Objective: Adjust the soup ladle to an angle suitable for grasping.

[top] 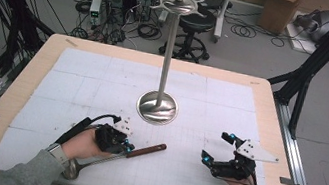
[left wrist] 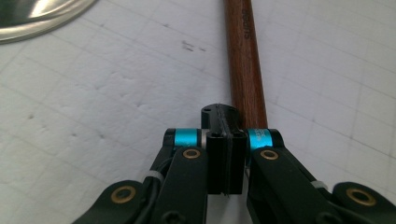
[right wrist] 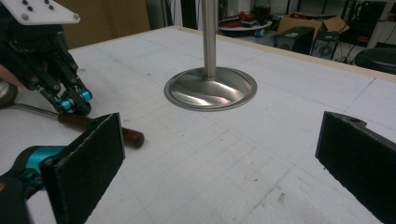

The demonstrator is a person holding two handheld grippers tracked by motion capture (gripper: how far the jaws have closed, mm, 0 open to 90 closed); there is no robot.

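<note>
Looked down and forward from above the near table (top: 14,98) edge. Rode low and close behind the left gripper (left wrist: 224,135), facing the mat. Rode the right gripper (right wrist: 219,158), looking level across; shared the stand base (right wrist: 210,88) (top: 157,107) and ladle handle (left wrist: 243,60) (right wrist: 105,128).

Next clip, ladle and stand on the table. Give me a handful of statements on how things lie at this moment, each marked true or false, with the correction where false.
1. The ladle hangs from a hook of the metal stand. False: it lies on the white mat.
2. The right gripper has its jaws spread with nothing between them. True.
3. The left gripper has its jaws wide open. False: they are shut, at the ladle's handle where wood meets metal.
4. The stand is upright at the middle of the table. True.
5. The ladle's wooden handle end points toward the right gripper. True.
</note>
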